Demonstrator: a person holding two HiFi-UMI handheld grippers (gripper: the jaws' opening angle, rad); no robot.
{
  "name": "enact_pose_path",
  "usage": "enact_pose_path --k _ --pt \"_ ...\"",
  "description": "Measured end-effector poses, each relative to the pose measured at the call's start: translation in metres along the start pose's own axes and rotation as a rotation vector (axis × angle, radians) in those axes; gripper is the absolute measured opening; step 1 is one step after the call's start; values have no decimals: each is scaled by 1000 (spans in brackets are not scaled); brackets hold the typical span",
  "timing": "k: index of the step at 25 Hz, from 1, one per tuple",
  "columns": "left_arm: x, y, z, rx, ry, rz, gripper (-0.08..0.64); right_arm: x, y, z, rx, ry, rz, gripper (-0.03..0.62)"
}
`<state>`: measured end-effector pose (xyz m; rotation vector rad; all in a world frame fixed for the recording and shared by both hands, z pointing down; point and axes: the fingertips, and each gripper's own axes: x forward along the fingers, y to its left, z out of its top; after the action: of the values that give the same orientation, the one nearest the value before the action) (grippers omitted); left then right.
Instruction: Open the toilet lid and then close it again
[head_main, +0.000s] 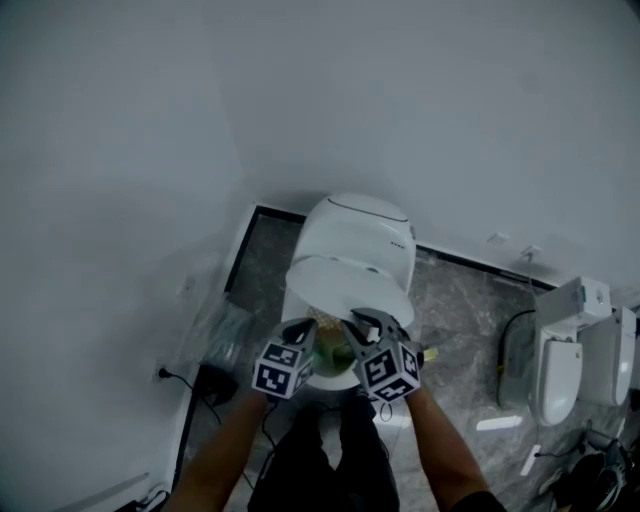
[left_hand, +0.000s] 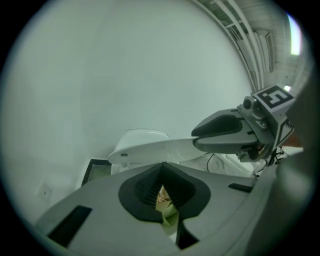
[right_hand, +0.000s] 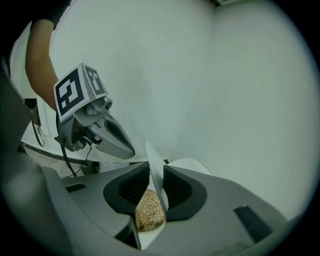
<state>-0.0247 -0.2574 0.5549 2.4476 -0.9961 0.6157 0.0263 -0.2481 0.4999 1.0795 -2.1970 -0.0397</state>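
Note:
The white toilet (head_main: 360, 225) stands against the wall, its lid (head_main: 345, 280) lifted partway off the bowl (head_main: 335, 372). Both grippers are at the lid's front edge. My right gripper (head_main: 365, 330) is turned on its side and shut on the lid's thin rim (right_hand: 152, 155), which stands between its pads (right_hand: 177, 187). My left gripper (head_main: 305, 338) has its jaws shut (left_hand: 162, 167) with nothing between them; its tip sits just below the lid (left_hand: 150, 149). Through both jaw gaps I see tan and green contents in the bowl. The right gripper's fingers (left_hand: 220, 132) show in the left gripper view.
White walls close in on the left and behind. A black plug and cable (head_main: 210, 385) and a clear plastic bag (head_main: 215, 335) lie left of the toilet. More white fixtures (head_main: 560, 365) stand on the grey marble floor (head_main: 460, 320) to the right.

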Motion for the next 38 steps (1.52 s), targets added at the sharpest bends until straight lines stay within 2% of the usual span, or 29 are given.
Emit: enact_pose_path --k 5,23,38 --pt "13 -1 12 -48 -5 37 5 5 -36 15 -7 -5 36 92" --pt "48 4 89 -106 -37 157 5 46 -167 42 71 -12 115 72" --pt "60 1 116 -150 -33 253 5 92 -253 33 117 -9 173 67"
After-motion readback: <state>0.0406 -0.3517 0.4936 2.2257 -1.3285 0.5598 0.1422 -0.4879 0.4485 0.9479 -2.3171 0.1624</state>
